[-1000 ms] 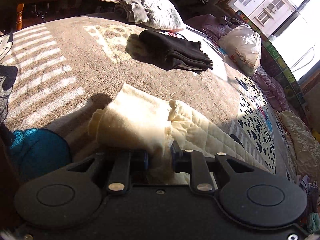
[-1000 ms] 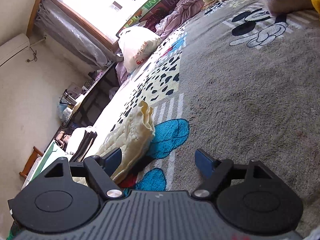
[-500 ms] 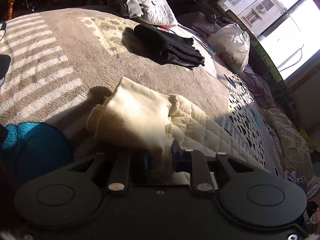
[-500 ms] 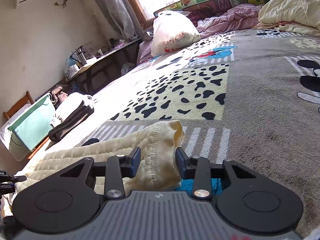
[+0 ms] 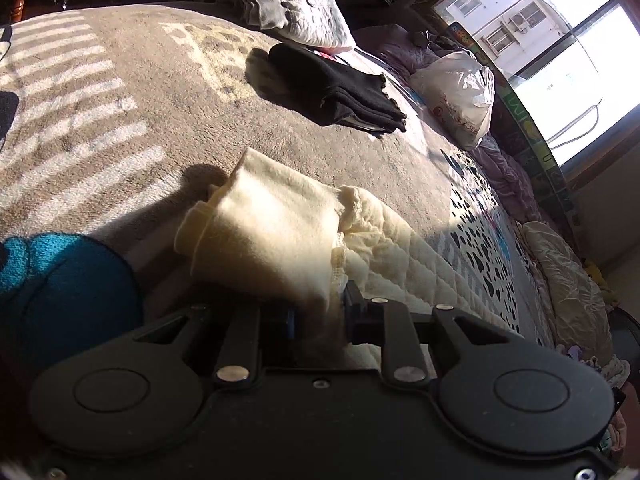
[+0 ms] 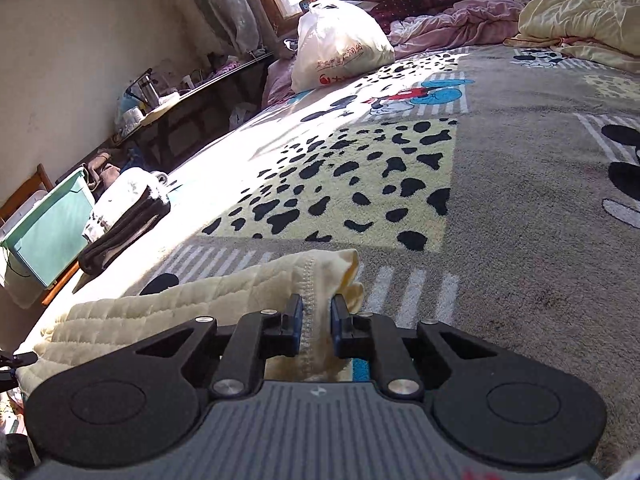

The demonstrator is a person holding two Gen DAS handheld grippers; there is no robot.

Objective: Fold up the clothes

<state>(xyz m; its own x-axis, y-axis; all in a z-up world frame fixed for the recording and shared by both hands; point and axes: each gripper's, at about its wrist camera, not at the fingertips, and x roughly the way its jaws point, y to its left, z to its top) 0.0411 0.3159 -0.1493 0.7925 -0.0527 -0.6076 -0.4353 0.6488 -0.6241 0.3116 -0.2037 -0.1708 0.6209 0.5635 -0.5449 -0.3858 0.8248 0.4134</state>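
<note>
A cream quilted garment (image 5: 272, 232) lies on the patterned blanket (image 5: 120, 120) covering the bed. My left gripper (image 5: 318, 312) is shut on its near edge, where a smooth folded flap lies over the quilted part. In the right wrist view the same garment (image 6: 224, 292) stretches off to the left. My right gripper (image 6: 316, 316) has its jaws closing on the stitched hem at the corner, and the blue pads (image 6: 297, 322) press the cloth from both sides.
A folded black garment (image 5: 336, 88) and a folded grey one (image 5: 292, 12) lie further up the bed. A white plastic bag (image 6: 340, 48) and crumpled bedding (image 6: 580, 20) sit near the window. A green box (image 6: 52, 224) and a cluttered desk (image 6: 168, 100) stand beside the bed.
My right gripper swung over to the garment's corner, rolled level, and closed its jaws from wide apart onto the hem. The left gripper kept its hold and hardly moved.
</note>
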